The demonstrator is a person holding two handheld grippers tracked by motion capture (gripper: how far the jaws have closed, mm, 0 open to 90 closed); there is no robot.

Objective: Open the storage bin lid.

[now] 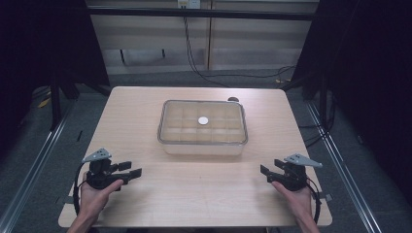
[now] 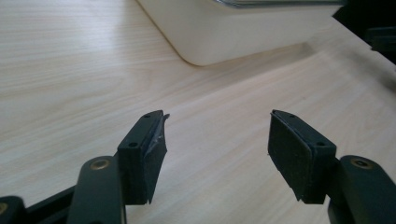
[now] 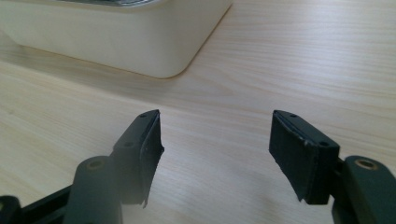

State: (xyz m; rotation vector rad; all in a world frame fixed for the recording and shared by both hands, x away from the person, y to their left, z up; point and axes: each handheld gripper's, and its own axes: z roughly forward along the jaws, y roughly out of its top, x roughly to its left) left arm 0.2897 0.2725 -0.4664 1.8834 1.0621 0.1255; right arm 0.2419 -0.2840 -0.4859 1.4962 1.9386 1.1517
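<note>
Nearest to you, your hands rest on the near part of the wooden table (image 1: 194,194), one at each side. Your left hand (image 1: 94,196) holds the left gripper (image 1: 132,170) near the table's left edge, its jaws aimed inward toward the middle. In the left gripper view, the two black pads (image 2: 154,154) stand spread wide apart with bare wood grain between them; nothing is pinched. Your right hand (image 1: 296,196) holds the right gripper (image 1: 268,171) near the right edge, mirrored and also aimed inward. In the right gripper view its pads (image 3: 299,151) are likewise spread wide, with only tabletop between them.

Farther in, between and beyond both grippers, the clear plastic box (image 1: 202,127) sits in the middle of the table, well apart from either gripper. Its lid is on, a grid of compartments shows faintly through it, and a small white round spot (image 1: 203,120) shows at the lid's middle. Each gripper view shows a rounded near corner of the box (image 2: 205,51) ahead of its jaws, not touching them.

Beyond the table's far edge, black cables (image 1: 204,68) trail across the grey floor.
</note>
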